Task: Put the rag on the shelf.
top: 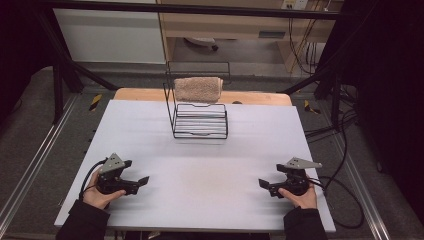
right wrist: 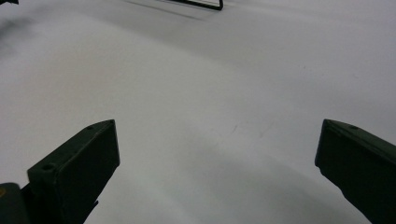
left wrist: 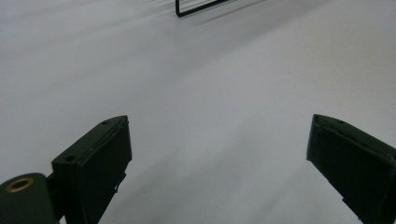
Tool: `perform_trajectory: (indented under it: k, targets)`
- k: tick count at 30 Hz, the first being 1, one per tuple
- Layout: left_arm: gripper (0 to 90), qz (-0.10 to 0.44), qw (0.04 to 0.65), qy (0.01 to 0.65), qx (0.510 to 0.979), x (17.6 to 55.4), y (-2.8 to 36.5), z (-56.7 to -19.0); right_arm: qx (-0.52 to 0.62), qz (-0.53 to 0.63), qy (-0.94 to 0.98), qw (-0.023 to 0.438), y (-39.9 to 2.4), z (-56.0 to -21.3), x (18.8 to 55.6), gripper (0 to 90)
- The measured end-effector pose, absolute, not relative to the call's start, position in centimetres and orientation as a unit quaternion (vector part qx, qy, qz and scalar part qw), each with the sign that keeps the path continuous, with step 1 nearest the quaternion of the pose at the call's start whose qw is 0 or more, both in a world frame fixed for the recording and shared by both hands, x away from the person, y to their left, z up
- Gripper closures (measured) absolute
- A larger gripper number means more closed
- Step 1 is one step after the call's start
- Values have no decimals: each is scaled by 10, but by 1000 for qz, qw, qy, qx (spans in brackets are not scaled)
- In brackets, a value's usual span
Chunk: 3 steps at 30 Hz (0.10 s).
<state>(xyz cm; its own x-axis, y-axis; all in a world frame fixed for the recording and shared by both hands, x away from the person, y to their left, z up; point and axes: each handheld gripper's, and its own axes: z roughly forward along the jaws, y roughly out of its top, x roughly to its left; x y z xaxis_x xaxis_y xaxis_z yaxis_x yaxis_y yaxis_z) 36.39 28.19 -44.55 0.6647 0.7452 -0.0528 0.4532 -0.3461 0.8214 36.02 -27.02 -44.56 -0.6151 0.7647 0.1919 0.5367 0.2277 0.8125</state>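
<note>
A black wire rack (top: 200, 117) stands at the back middle of the white table (top: 200, 165). A beige folded towel (top: 198, 89) hangs over the rack's upper back rail. My left gripper (top: 141, 183) rests near the front left of the table, held by a hand, jaws wide apart with nothing between them. My right gripper (top: 263, 185) rests near the front right, also open and empty. In the left gripper view the left gripper (left wrist: 219, 154) faces bare tabletop, with a corner of the rack (left wrist: 201, 7) at the top. The right gripper (right wrist: 217, 161) likewise faces bare table, the rack's base (right wrist: 201, 4) far ahead.
Black cables (top: 345, 200) trail off the right table edge onto the floor. A wooden board (top: 145, 94) sticks out behind the table. Black frame posts (top: 57, 85) stand at the back left and right. Wide bare tabletop lies between the grippers and the rack.
</note>
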Motion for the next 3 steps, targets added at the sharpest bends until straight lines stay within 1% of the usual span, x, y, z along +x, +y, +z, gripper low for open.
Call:
perform_trajectory:
  k: [3]
  targets:
    - [68,169,434,372,802,363,281,-445,419,456,776,123,-270,-446,360,5]
